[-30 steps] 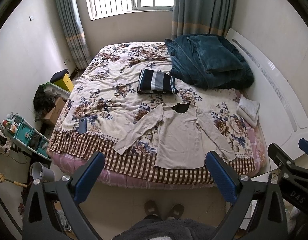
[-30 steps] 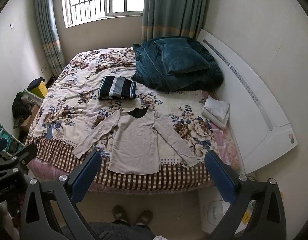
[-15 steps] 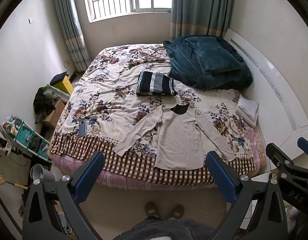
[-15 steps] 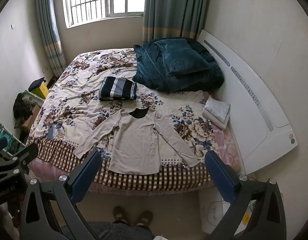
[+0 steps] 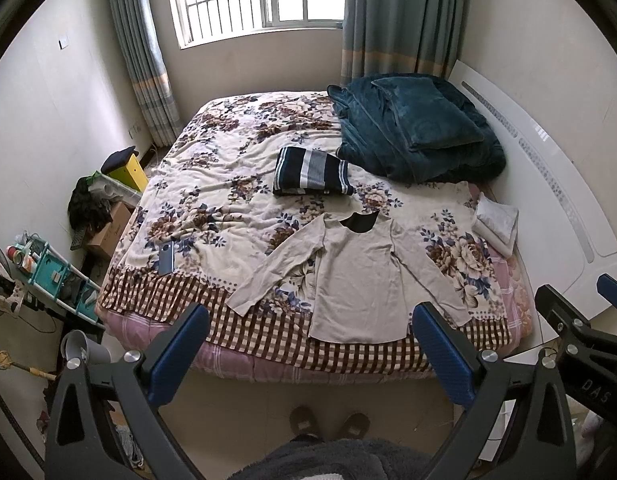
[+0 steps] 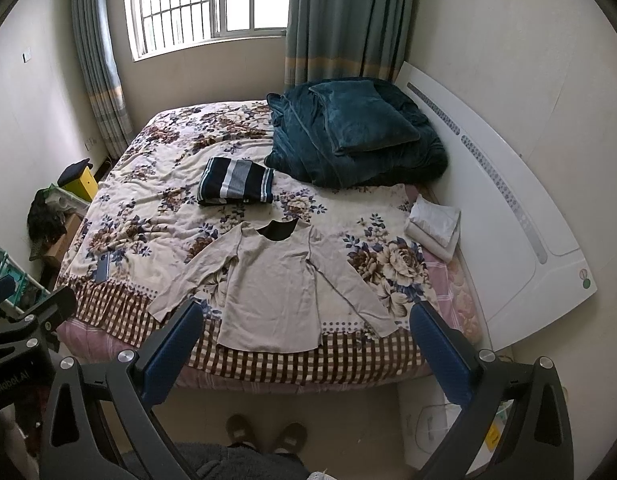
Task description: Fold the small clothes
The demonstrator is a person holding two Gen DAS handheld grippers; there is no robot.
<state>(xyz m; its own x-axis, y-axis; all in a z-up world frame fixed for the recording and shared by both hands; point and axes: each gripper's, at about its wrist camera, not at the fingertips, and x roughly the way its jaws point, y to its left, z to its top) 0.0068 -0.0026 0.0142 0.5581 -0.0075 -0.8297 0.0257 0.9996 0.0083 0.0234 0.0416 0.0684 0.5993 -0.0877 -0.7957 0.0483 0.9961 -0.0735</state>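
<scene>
Beige long-sleeve top (image 5: 356, 276) lies flat, sleeves spread, at near edge of bed (image 5: 228, 184), hem w/ checked border. Left gripper (image 5: 308, 356) & right gripper (image 6: 304, 352) both spread wide, holding nothing, above floor. Folded striped garment (image 5: 310, 172) mid-bed.

Both views have drifted slightly; the beige shirt (image 5: 356, 276) sits lower.

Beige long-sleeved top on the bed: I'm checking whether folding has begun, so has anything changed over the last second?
Nothing has been taken hold of. The beige top lies spread flat as before, sleeves out. Both views shift only slightly. The left hand-held gripper and right hand-held gripper stay open above the bed's near edge. The striped folded garment is unmoved.
</scene>
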